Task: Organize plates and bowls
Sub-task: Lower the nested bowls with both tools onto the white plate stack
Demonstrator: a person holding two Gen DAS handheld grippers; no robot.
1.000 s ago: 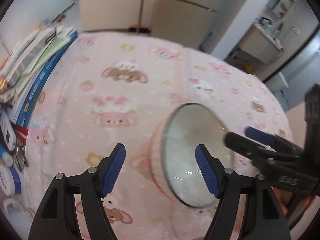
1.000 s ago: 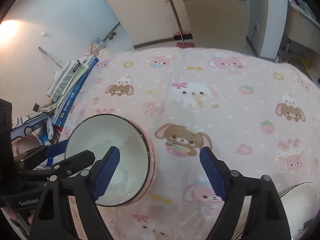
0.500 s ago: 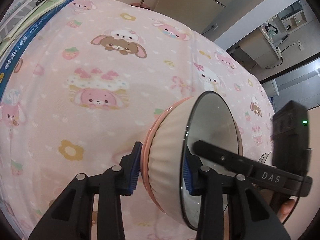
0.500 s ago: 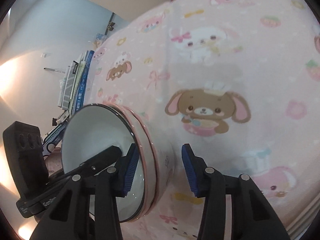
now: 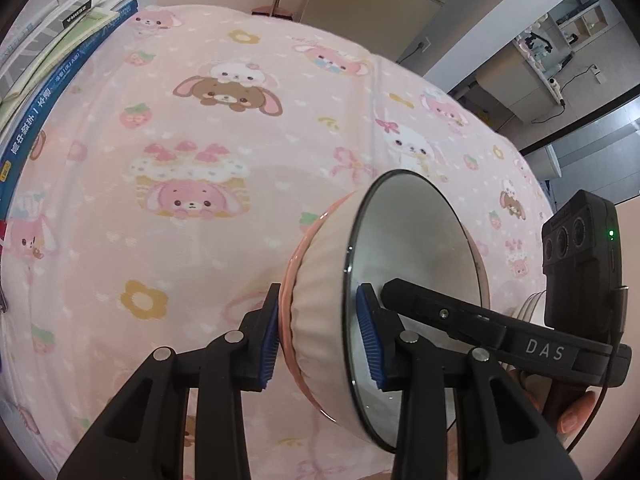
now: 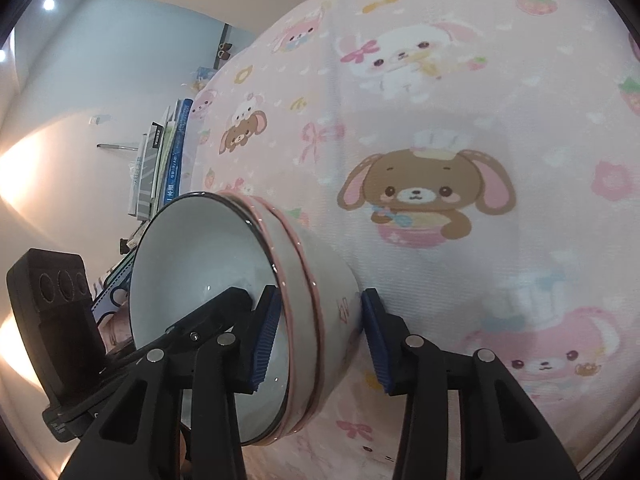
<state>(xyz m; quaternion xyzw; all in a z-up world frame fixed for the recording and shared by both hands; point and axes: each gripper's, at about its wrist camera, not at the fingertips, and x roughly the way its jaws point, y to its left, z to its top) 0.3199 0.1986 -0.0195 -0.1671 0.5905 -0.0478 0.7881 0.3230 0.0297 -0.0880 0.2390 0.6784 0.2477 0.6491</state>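
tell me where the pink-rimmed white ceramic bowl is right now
The pink-rimmed white ceramic bowl sits low centre in both wrist views, above the pink cartoon tablecloth, its wall between the left gripper and right gripper fingers.

Bowls (image 5: 320,320), stacked: two nested, cream outer walls with pink rim bands, the inner one with a glossy white interior and thin dark rim. Tilted on edge, opening sideways. Sits lower centre-right of the left wrist frame, lower left-centre (image 6: 296,312) of the right wrist frame. Faint pink lettering shows on the outer wall of the lower bowl.
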